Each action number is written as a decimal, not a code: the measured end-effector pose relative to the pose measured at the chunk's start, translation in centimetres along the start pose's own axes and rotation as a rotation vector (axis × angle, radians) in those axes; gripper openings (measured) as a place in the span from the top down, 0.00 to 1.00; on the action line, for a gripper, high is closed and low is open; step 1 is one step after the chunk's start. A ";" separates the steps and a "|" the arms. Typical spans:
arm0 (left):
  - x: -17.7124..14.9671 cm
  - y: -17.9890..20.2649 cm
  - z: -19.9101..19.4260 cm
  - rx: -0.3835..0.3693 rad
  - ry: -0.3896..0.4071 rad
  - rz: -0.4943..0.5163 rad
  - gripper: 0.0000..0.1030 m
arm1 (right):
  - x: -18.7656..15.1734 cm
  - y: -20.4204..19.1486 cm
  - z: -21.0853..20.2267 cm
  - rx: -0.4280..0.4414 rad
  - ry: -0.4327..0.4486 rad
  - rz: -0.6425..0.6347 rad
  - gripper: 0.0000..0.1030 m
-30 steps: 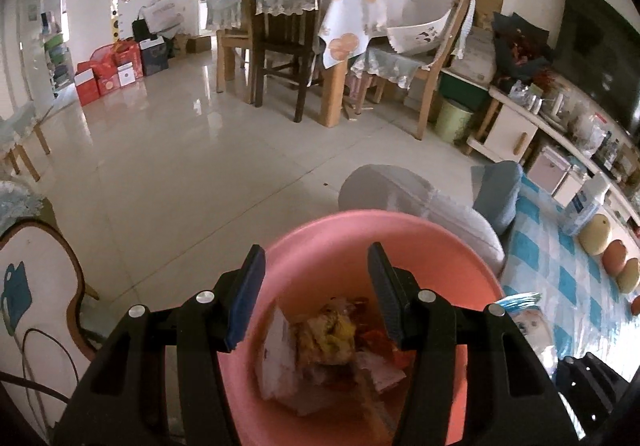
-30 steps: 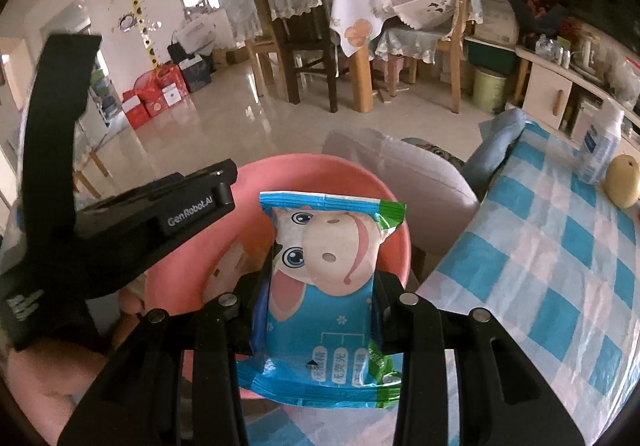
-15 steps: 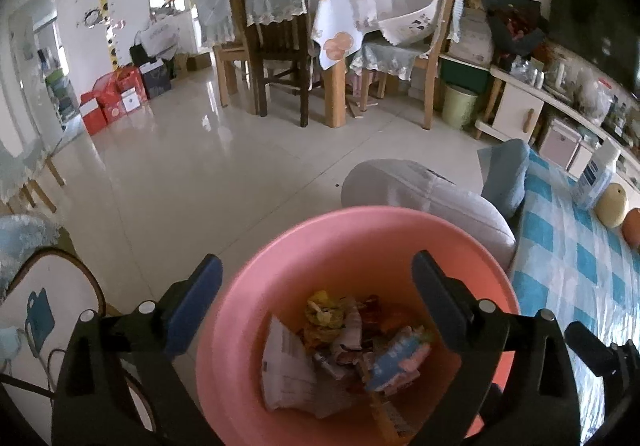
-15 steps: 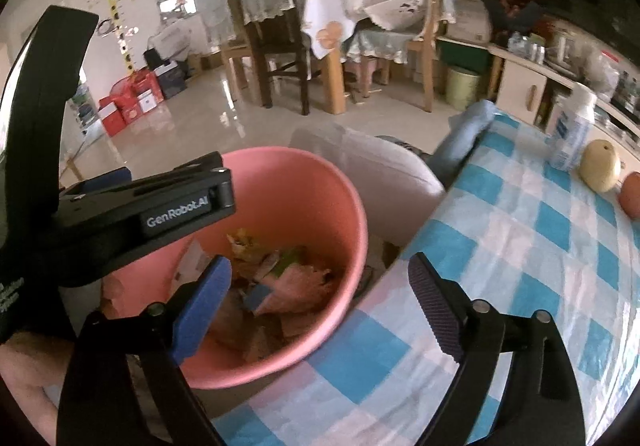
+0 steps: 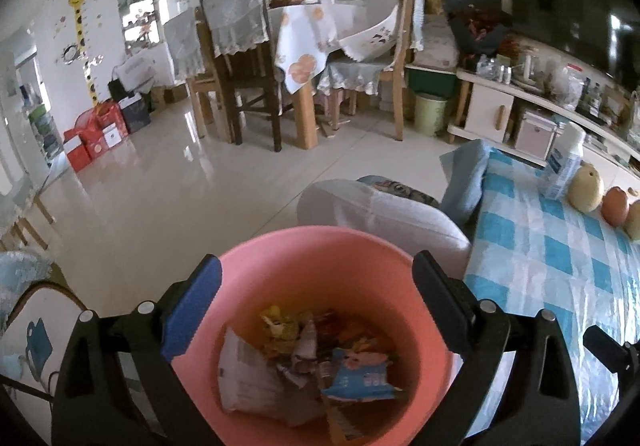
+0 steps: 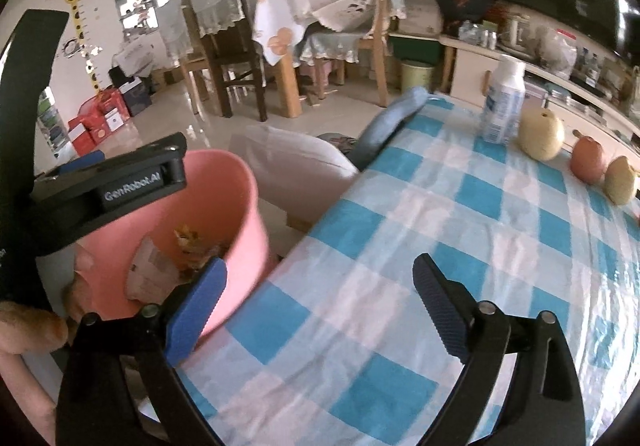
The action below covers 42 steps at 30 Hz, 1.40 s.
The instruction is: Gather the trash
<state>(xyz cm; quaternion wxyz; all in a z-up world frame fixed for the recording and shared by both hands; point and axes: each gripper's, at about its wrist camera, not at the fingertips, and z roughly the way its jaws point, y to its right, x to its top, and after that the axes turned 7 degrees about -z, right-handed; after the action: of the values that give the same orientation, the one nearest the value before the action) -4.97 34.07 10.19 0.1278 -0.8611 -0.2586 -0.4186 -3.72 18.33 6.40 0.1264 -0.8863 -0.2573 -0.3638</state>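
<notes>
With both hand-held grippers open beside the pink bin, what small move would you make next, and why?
Probably swing the right hand-held gripper further over the checked tablecloth to look for more litter. It holds nothing, its jaws opening, and the blue snack wrapper already lies in the pink bin. Only a bottle and fruit show ahead, so trash may lie elsewhere.

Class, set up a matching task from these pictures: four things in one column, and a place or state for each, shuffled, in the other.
1. blue packet
2. white bottle
3. right gripper
4. grey cushion

A. stands on the checked cloth beside the fruit
B. open, nothing between its fingers
C. lies in the pink bin
D. off the table's edge, behind the bin

Pairs: 1-C, 2-A, 3-B, 4-D
</notes>
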 end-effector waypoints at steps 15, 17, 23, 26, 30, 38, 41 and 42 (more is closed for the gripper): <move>-1.1 4.8 -2.0 -0.075 0.035 0.077 0.06 | -3.1 3.7 -3.3 -0.111 0.010 0.010 0.09; -1.5 5.5 -2.4 -0.090 0.039 0.083 0.06 | -3.8 4.5 -3.9 -0.126 0.010 0.025 0.09; -2.7 8.0 -3.4 -0.126 0.042 0.119 0.06 | -5.6 7.4 -5.5 -0.165 0.004 0.080 0.09; -3.3 9.0 -3.9 -0.149 0.049 0.130 0.06 | -6.3 8.5 -6.5 -0.189 0.005 0.097 0.09; -4.4 10.7 -4.6 -0.194 0.055 0.149 0.06 | -7.3 10.1 -7.9 -0.221 0.020 0.128 0.09; -6.6 14.7 -6.6 -0.292 0.049 0.220 0.06 | -9.9 13.3 -10.5 -0.291 0.031 0.182 0.09; -7.3 16.2 -7.8 -0.344 0.043 0.235 0.05 | -11.0 14.3 -11.7 -0.324 0.035 0.200 0.09; -7.6 16.6 -8.2 -0.366 0.039 0.236 0.04 | -11.3 14.6 -12.3 -0.338 0.039 0.205 0.09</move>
<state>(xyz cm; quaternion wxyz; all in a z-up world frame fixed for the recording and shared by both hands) -5.05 14.06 9.22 0.0225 -0.8861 -0.0730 -0.4571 -9.64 -3.08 6.43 0.0173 -0.9093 -0.0987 -0.4039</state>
